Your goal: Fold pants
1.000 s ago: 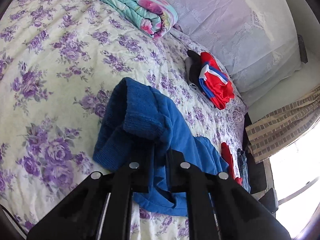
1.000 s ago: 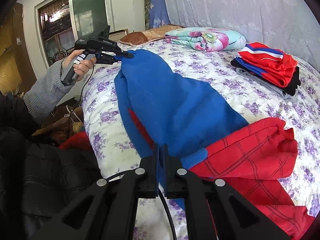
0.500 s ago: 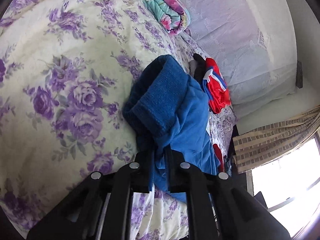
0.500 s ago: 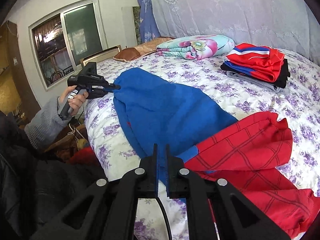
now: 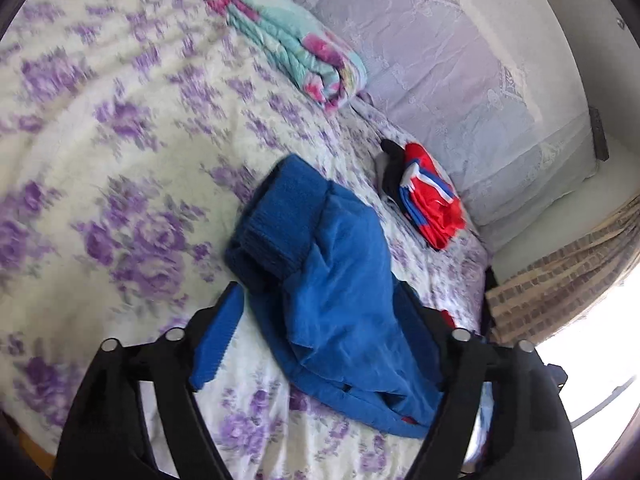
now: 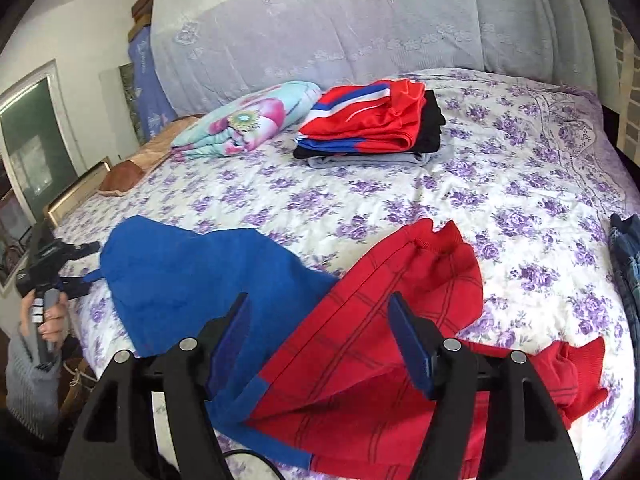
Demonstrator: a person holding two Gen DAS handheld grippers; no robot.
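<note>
The pants lie slack on the floral bed sheet [image 6: 500,184]. Their blue half [image 6: 192,276] has a ribbed band [image 5: 280,216], and the red half [image 6: 404,300] has dark grid lines. My left gripper [image 5: 320,292] hovers over the blue cloth with its jaws opening. The fabric lies below and between the fingers, and no pad presses on it. My right gripper [image 6: 318,304] is also opening, above the seam where blue meets red, with nothing pinched. In the right wrist view the left gripper [image 6: 90,264] shows at the bed's left edge, held by a hand [image 6: 52,320].
A folded stack of red, blue and black clothes [image 6: 368,124] [image 5: 428,200] sits near the lace-covered headboard [image 6: 320,20]. Beside it lies a rolled floral blanket [image 6: 248,120] [image 5: 296,60]. Denim cloth [image 6: 628,264] hangs at the bed's right edge.
Both grippers were shut on the pants' fabric and have now spread apart and let it go. The pants have settled on the bed. The right view has rolled and swung toward the headboard.
</note>
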